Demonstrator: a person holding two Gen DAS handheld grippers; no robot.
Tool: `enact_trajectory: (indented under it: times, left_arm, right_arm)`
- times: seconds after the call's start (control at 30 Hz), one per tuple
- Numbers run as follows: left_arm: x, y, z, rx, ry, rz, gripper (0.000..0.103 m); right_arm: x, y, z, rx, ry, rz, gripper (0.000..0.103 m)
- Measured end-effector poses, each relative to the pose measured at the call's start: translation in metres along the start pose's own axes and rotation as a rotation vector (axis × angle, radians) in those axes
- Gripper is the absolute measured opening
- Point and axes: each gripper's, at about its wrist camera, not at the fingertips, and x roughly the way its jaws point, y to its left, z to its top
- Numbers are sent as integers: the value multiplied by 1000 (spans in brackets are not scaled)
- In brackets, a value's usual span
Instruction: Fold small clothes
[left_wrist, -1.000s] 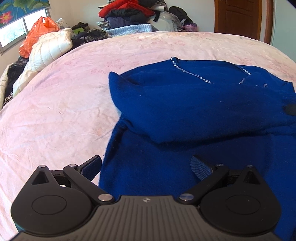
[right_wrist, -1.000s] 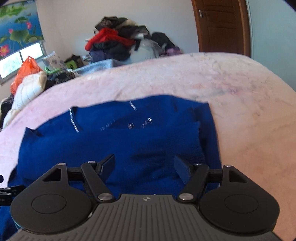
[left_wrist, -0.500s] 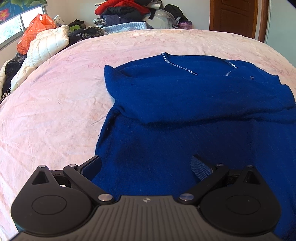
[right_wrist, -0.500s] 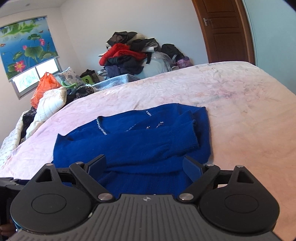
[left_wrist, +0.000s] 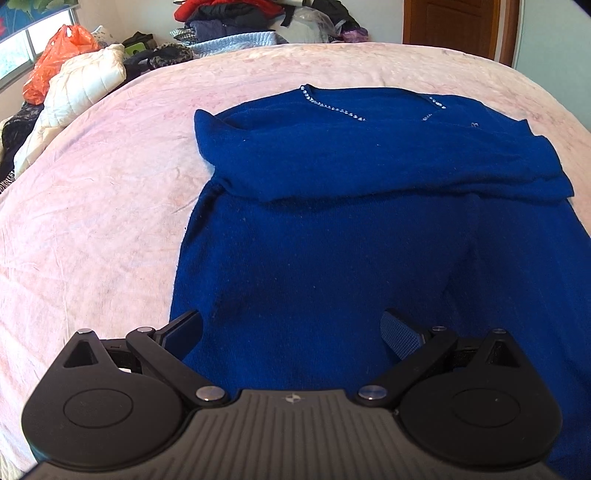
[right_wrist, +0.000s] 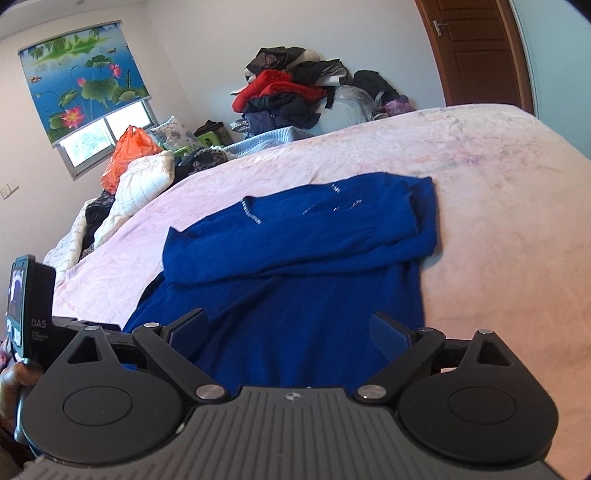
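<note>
A dark blue sweater (left_wrist: 332, 240) with a beaded neckline lies flat on the pink bed (left_wrist: 92, 221), both sleeves folded across its chest. My left gripper (left_wrist: 290, 321) hovers open over the sweater's lower left part, with nothing between its fingers. In the right wrist view the sweater (right_wrist: 295, 258) stretches away from me, and my right gripper (right_wrist: 288, 315) hangs above its lower part. Its jaws are opening wide and are clear of the cloth. The body of the left hand-held unit (right_wrist: 29, 295) shows at the left edge, with a hand (right_wrist: 11, 380) below it.
A heap of clothes (right_wrist: 295, 92) is piled against the far wall. An orange bag (right_wrist: 129, 155) and a white quilted jacket (left_wrist: 74, 92) lie at the bed's far left. A brown door (right_wrist: 480, 55) stands at the far right. Bare pink bedding (right_wrist: 498, 221) lies right of the sweater.
Both grippers have drawn back from the sweater toward its lower end. The right one has risen and its jaws have spread wider, letting go of the cloth.
</note>
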Motion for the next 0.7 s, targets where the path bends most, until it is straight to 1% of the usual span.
enact_trajectory:
  times: [0.13,0.23,0.43,0.6,0.7]
  left_arm:
    - [-5,-1,-2,9,-6,-4,103]
    - [-9,0,-3,6,-9,-11,103]
    - [-18,5,-4,-10,-29,-15,103]
    - [-22,8,-6,-8,-23,-24,103]
    - [-22,12,-8,-15,-8,-34,103]
  right_arm:
    - [1,15,-12,5,19,5,96]
    - [7,24,-19,15,41,-11,99]
    - [21,42,-31,14,93,-37,101]
    - [25,53,-38,-25,119,-27,101]
    - [22,56,-39,-53,111,-26,101]
